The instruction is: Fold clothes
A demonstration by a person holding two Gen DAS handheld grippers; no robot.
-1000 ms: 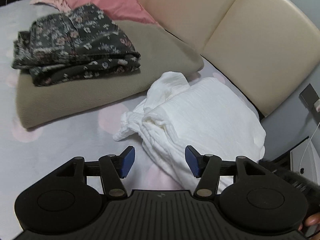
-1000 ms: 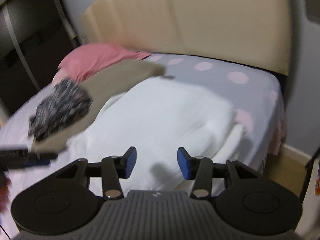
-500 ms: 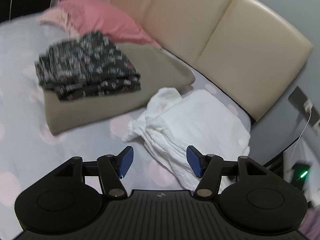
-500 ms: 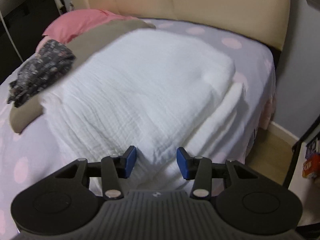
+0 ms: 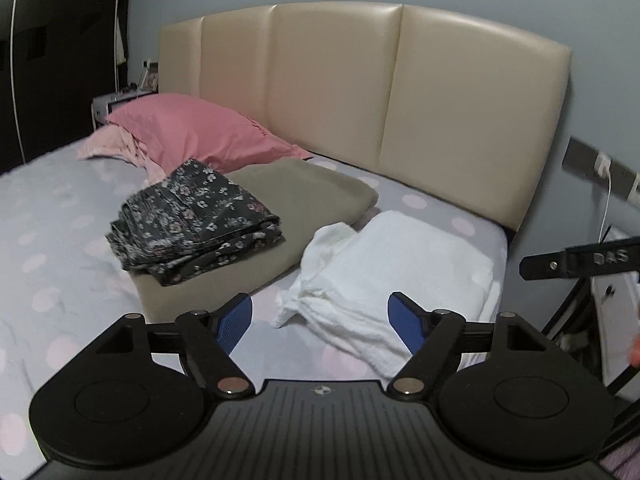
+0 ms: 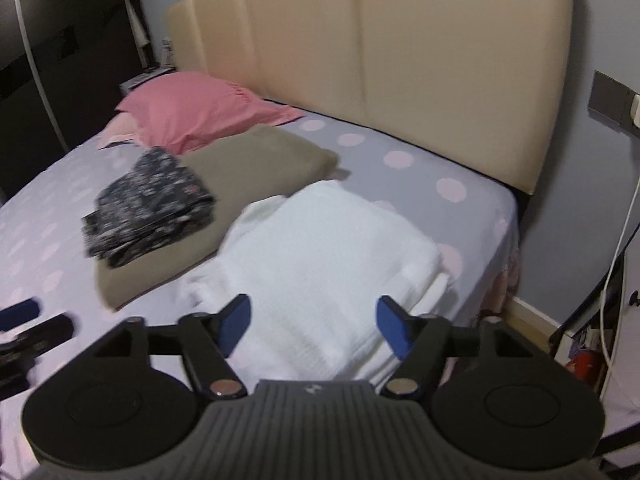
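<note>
A folded white garment (image 5: 396,268) lies near the right edge of the bed (image 5: 48,224); it also shows in the right wrist view (image 6: 324,256). A folded dark floral garment (image 5: 192,224) rests on a folded olive cloth (image 5: 304,196); both show in the right wrist view, floral (image 6: 148,212) on olive (image 6: 256,160). My left gripper (image 5: 320,320) is open and empty, held back above the bed's near side. My right gripper (image 6: 312,322) is open and empty, above the white garment's near end.
A pink pillow (image 5: 192,128) lies by the beige headboard (image 5: 360,92). The bed's right edge drops to the floor (image 6: 532,320). A wall socket with a white cable (image 5: 604,188) is at the right. The left gripper's tip (image 6: 24,320) shows at the left.
Both grippers have pulled back and risen away from the white garment, and their jaws have opened wider. The clothes lie where they were.
</note>
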